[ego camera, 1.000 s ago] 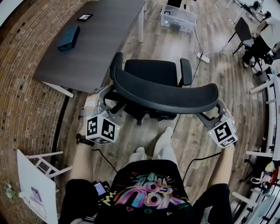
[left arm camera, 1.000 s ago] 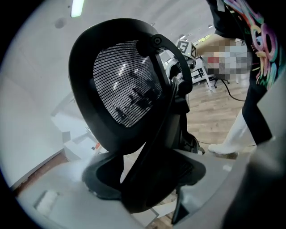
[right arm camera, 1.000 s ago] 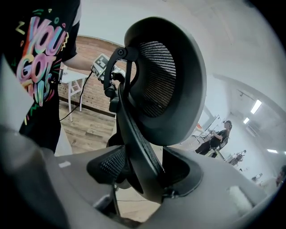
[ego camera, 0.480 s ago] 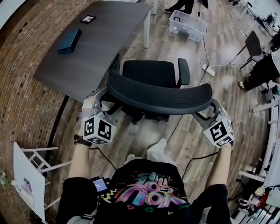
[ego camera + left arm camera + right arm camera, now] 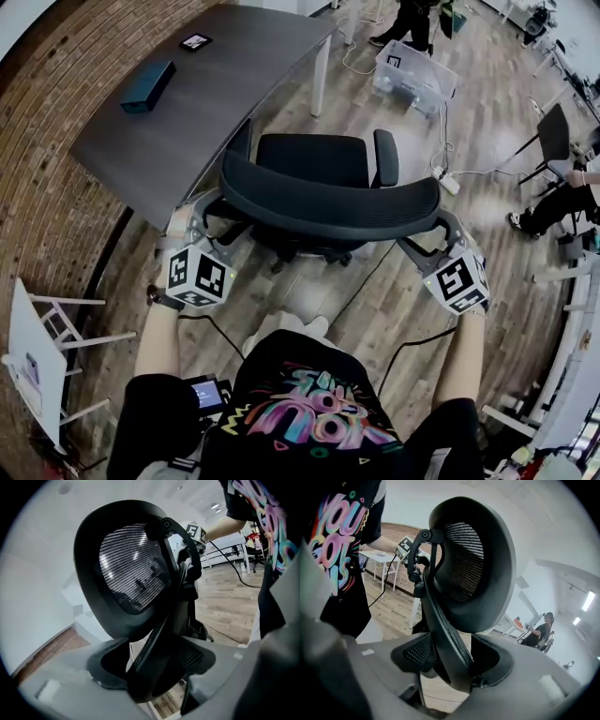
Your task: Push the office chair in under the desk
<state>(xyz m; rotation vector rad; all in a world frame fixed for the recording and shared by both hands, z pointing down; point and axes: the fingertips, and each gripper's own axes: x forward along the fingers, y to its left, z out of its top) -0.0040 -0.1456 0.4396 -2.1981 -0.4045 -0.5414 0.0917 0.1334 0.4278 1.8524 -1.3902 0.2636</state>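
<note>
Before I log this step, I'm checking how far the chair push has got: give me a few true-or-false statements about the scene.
The left tongs and right tongs each clamp an end of the office chair's backrest. True.
Its seat is already under the desk. False: it stands in the open, beside the desk's edge.
A dark box lies on the desk. True.
There are no armrests. False: an armrest shows on each side of the seat.

Chair (image 5: 328,197) black, mesh back finely striped. Desk (image 5: 187,103) dark grey. Box (image 5: 147,86) teal. Wall (image 5: 47,216) red-brown brick. Floor (image 5: 375,300) grey-brown wood planks. Shirt (image 5: 309,412) black, multicoloured lettering. Cable (image 5: 412,342) black.
</note>
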